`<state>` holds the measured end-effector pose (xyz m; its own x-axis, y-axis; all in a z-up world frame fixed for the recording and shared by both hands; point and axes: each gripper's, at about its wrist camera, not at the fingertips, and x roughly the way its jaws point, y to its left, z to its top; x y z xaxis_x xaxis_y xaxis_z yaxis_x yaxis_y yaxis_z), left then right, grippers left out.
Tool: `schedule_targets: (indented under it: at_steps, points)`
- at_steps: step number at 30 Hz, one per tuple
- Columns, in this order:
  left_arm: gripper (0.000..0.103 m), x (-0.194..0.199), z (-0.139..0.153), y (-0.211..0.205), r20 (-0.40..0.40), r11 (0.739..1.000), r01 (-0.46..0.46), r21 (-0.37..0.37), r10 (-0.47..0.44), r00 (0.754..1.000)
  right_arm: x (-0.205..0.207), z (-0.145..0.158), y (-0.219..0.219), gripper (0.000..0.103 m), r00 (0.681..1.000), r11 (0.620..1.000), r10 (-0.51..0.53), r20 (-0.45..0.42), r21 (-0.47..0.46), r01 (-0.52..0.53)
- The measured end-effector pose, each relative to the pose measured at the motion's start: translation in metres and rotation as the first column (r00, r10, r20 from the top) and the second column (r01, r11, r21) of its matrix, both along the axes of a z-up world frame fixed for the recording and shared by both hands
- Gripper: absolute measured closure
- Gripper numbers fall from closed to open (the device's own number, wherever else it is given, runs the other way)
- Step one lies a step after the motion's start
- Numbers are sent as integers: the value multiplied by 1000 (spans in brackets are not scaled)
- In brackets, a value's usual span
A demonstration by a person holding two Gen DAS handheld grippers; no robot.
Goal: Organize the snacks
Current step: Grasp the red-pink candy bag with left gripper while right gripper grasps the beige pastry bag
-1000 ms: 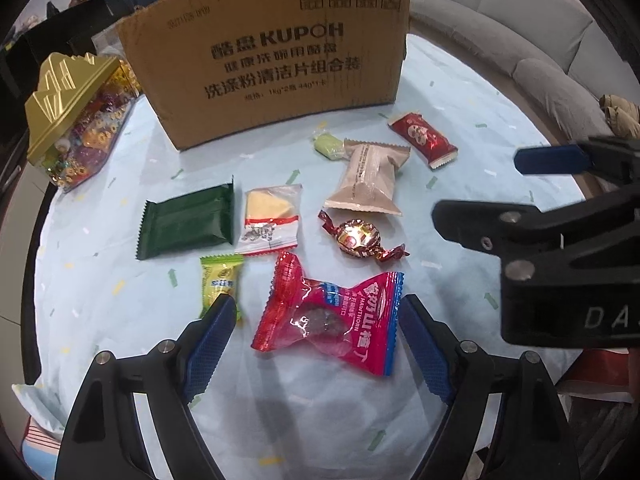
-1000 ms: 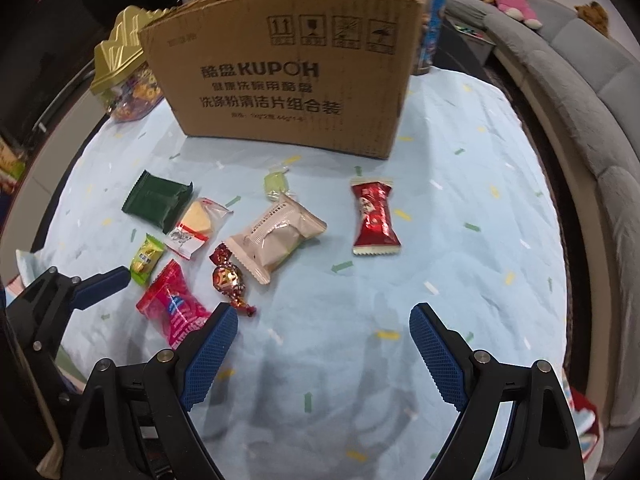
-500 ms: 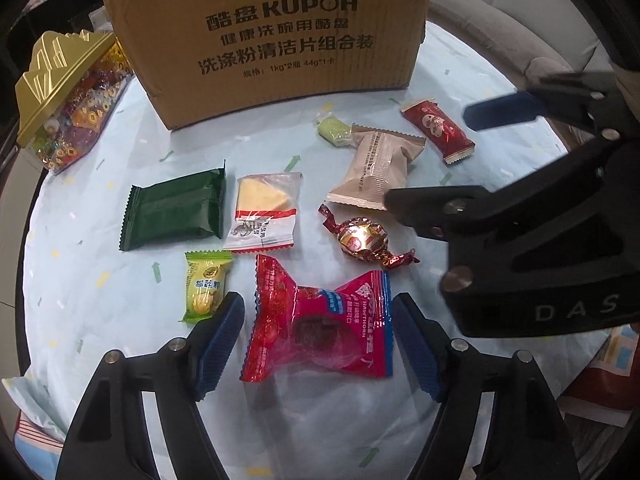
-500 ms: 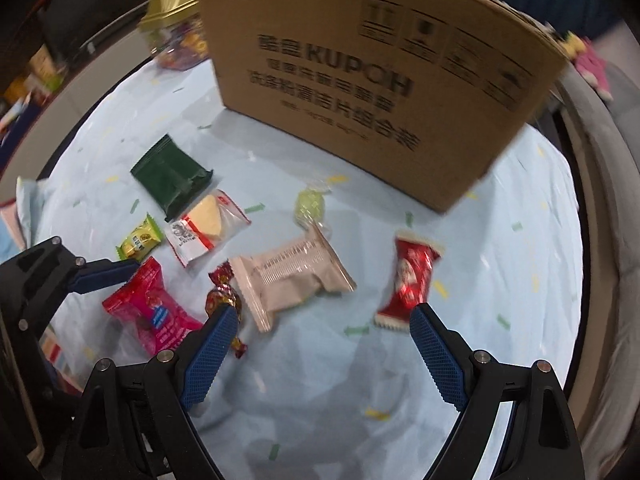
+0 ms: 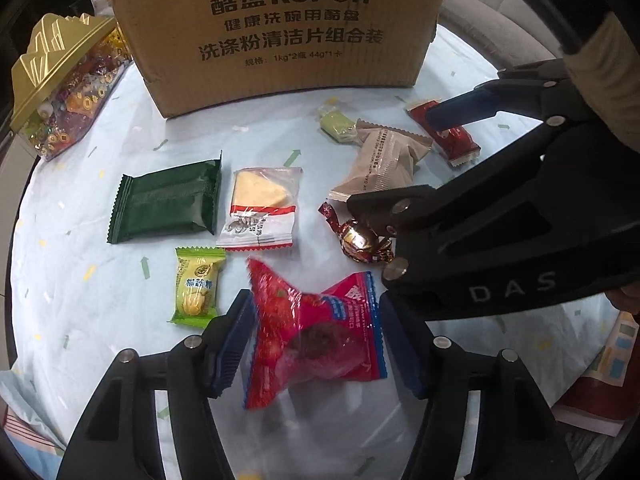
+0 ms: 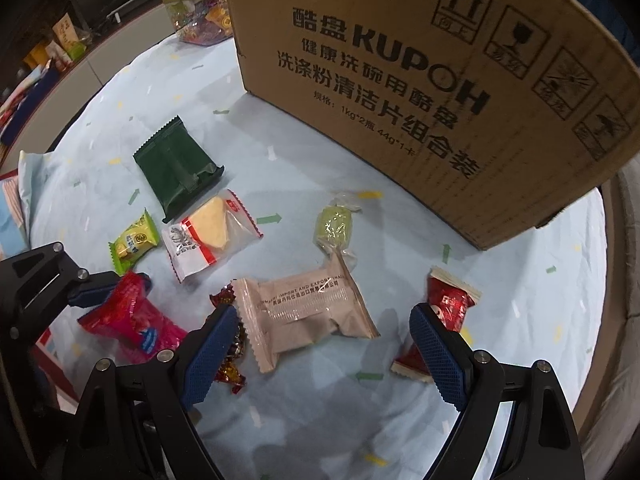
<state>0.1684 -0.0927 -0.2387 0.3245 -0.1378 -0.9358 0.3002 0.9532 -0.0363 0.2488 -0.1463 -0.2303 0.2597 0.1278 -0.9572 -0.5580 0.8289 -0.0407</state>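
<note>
A round desk [image 5: 80, 292] under a pale blue cloth carries everything. At its far side stands a big cardboard box [image 5: 280, 28], with a gold-lidded candy jar [image 5: 60, 92] just left of it. The left gripper [image 5: 316, 344] points steeply down, its jaws closing around the red pack [image 5: 320, 332], which sits between the blue pads and looks creased at its left end. The right gripper [image 6: 324, 356] hangs with jaws wide and holds nothing; the beige pack [image 6: 308, 312] lies flat between them, untouched. Also lying on the cloth: a green pack [image 5: 168, 200], a clear cake pack [image 5: 260, 208], a yellow-green candy [image 5: 196, 284], a dark red bar [image 6: 440, 320], a foil twist candy [image 5: 360, 240], and a pale green candy [image 6: 334, 226].
</note>
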Motion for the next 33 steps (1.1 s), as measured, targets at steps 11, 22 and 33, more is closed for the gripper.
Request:
schedule_targets:
  at_steps: [11,22,33]
  points:
    - [50,8,2,3,-20,1000,-22,-10,22,1000,18,-11,22,14,997,997,18,-78,-71,-24]
    - [56,9,5,11,-19,999,-36,-32,35,999,23,-21,38,41,990,998,31,-136,-44,-37]
    - [65,10,6,19,-11,998,-46,-30,45,999,13,-6,31,57,994,999,16,-110,-31,-19]
